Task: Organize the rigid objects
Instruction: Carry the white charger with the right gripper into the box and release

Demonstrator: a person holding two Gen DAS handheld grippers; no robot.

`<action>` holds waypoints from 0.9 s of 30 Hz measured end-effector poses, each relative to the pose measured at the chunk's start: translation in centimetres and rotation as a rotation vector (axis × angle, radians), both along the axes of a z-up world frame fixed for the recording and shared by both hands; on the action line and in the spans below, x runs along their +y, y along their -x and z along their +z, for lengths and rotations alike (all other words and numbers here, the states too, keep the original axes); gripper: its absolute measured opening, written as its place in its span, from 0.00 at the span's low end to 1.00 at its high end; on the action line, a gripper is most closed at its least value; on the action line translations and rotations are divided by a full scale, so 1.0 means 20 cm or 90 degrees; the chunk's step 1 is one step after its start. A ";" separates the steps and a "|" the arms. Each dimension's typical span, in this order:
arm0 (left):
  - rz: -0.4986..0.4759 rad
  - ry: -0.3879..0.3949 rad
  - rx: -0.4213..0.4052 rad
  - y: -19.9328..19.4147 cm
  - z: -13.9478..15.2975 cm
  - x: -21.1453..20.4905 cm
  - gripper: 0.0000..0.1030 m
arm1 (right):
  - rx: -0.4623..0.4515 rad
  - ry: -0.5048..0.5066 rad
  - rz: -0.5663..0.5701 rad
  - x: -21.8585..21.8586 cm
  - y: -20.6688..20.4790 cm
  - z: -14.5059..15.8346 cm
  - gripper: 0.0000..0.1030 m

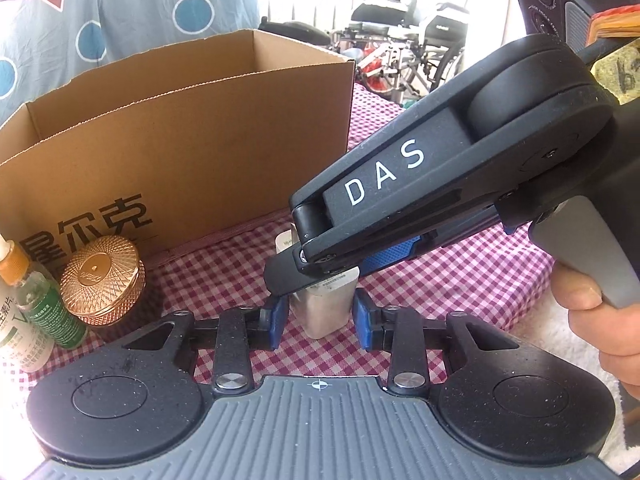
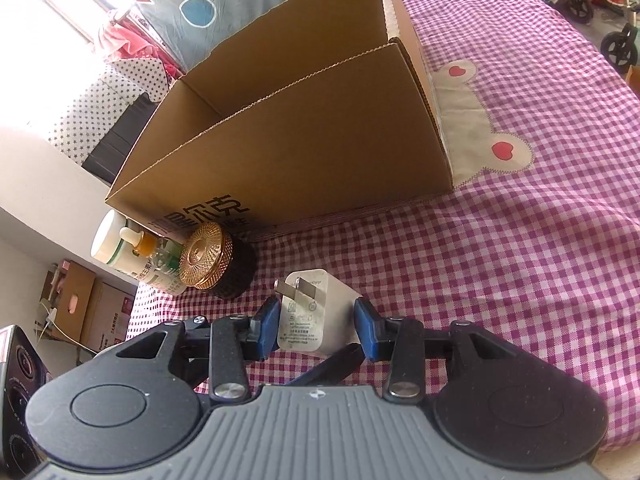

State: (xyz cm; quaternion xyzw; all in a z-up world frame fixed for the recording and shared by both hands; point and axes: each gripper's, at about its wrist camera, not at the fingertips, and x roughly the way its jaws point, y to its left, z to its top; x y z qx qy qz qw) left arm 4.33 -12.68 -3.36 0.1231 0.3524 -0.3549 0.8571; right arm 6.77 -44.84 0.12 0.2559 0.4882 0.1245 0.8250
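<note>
**Both tongs at the charger, neither clamped yet**

Left wrist view:
- Left tongs spread apart, blue pads either side of the white charger; small gap at each pad, so not gripping.
- Right tongs come in from 2 o'clock and sit over the top of the charger. Lower finger covers its upper face; I can't tell from here whether they pinch it or just hover.
- Cardboard box open-topped at 11 o'clock, behind the charger. Gold-lidded jar and green-label bottle at 9 o'clock, near the box front.
- All on the checked bedspread.

Right wrist view:
- Right tongs are released: pads flank the charger, left pad close to touching, right pad clear of it.
- Charger lies with its prongs pointing toward 11 o'clock, printed face up.
- Jar and bottles at 10 o'clock, box at 12 o'clock, well within reach.

Step in hand, as I read it: grasp the charger, drop it in the box.
- Only one pair of tongs should take it; the other should back off to avoid a clash.
- Centre the pads on the flat side walls, not the prongs.
- Soft bed: close before lifting, body may tip.
- Lift clear of the box rim, then release low inside.
</note>
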 end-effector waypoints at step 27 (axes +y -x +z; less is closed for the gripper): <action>0.085 0.041 -0.172 0.03 0.52 0.11 0.34 | -0.209 0.059 0.083 0.18 -0.02 0.66 0.39</action>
